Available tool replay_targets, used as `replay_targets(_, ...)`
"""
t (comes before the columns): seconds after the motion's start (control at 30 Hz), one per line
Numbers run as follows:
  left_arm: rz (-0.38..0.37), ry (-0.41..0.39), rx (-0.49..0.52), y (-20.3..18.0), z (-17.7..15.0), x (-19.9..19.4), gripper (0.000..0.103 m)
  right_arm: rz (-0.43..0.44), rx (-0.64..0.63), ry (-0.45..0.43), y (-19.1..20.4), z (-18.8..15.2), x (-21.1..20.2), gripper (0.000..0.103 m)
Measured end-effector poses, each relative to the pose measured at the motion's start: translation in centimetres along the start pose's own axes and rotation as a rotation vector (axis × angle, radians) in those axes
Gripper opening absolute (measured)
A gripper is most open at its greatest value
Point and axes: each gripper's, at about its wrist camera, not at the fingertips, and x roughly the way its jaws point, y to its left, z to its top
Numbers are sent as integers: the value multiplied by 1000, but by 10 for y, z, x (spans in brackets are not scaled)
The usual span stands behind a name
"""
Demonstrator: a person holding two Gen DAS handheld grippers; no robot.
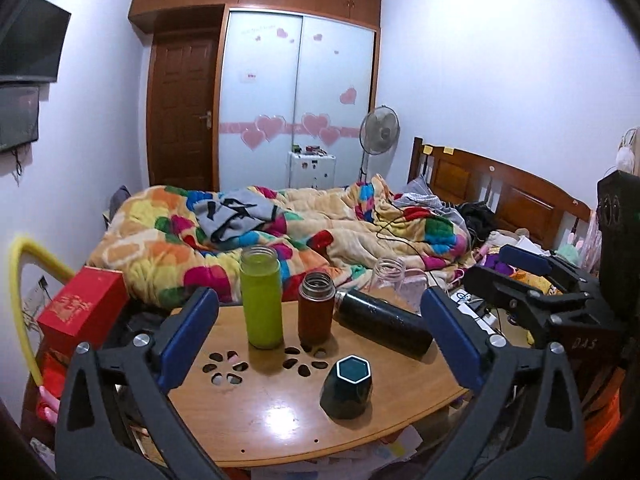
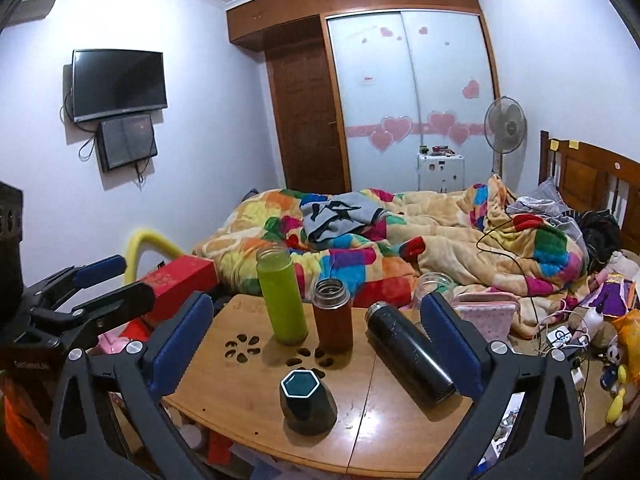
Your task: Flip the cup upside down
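Note:
A dark green hexagonal cup (image 1: 347,386) stands upright, mouth up, near the front of the round wooden table (image 1: 264,416); it also shows in the right wrist view (image 2: 307,400). My left gripper (image 1: 320,344) is open and empty, hovering in front of the table with the cup between and below its blue pads. My right gripper (image 2: 316,344) is open and empty, likewise held before the table. Each gripper shows in the other's view, the right one (image 1: 516,276) at right and the left one (image 2: 100,284) at left.
On the table stand a green bottle (image 1: 261,298) and a brown flask (image 1: 316,308); a black flask (image 1: 384,322) lies on its side. A glass jar (image 1: 386,276) sits behind. A red box (image 1: 82,306) is at left. A cluttered bed (image 1: 280,236) lies beyond.

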Motion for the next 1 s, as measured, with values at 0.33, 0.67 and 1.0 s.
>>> replay_targets(0.33,14,-30,-10,0,1,-6,103,-19,14,-21,-3,5,-7,103)
replay_targets(0.67,19,-33,-10,1,0,-5,103,-19,30,-9,-8,4,-1,103)
replay_targets(1.0,21,-33,-9,1,1,-5,103,-19,36,-3,-9,4,1,103)
